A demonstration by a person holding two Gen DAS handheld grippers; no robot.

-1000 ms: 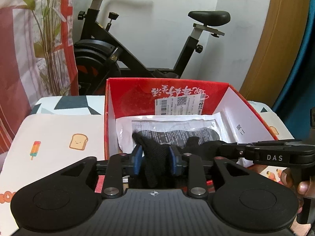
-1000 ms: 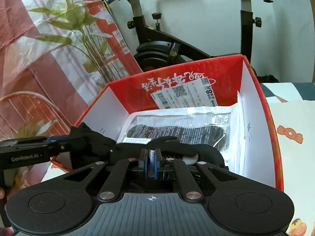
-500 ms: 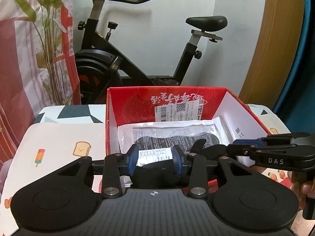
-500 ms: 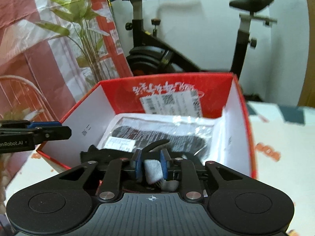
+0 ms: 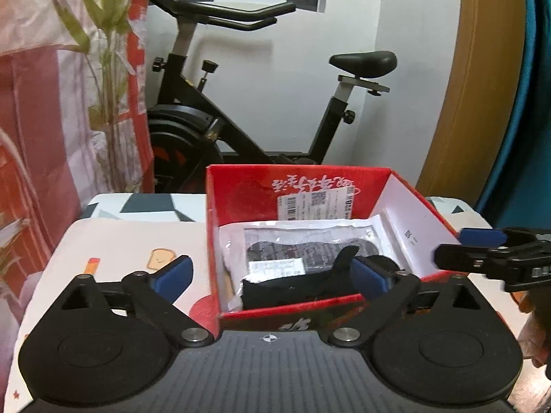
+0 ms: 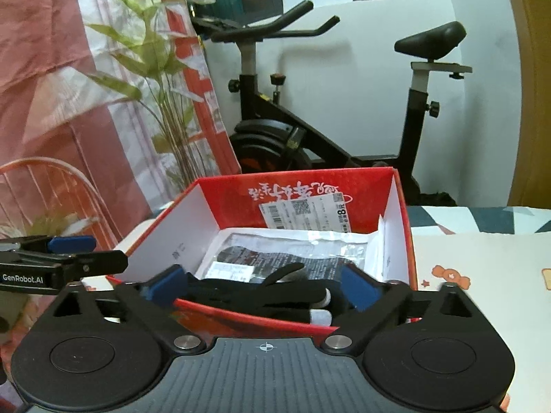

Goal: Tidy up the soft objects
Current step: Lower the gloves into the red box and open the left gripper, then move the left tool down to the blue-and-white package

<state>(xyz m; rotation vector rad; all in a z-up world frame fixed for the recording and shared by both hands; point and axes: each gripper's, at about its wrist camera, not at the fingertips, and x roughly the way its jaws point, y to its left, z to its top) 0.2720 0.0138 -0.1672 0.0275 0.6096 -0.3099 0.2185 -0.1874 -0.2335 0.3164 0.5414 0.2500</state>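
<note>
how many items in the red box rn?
2 visible: a black fabric piece at the red box near end, a plastic-wrapped pack flat behind it. More may be hidden underneath.

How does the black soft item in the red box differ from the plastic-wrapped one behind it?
The black fabric item is loose and unwrapped; the plastic-wrapped packet is sealed in clear film with a white label. The fabric lies bunched against the near wall of the red box; the packet lies flat further back. Both rest inside the box, untouched by either gripper.

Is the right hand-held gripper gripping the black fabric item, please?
No, the right hand-held gripper is open, and the black fabric item lies in the red cardboard box.
</note>
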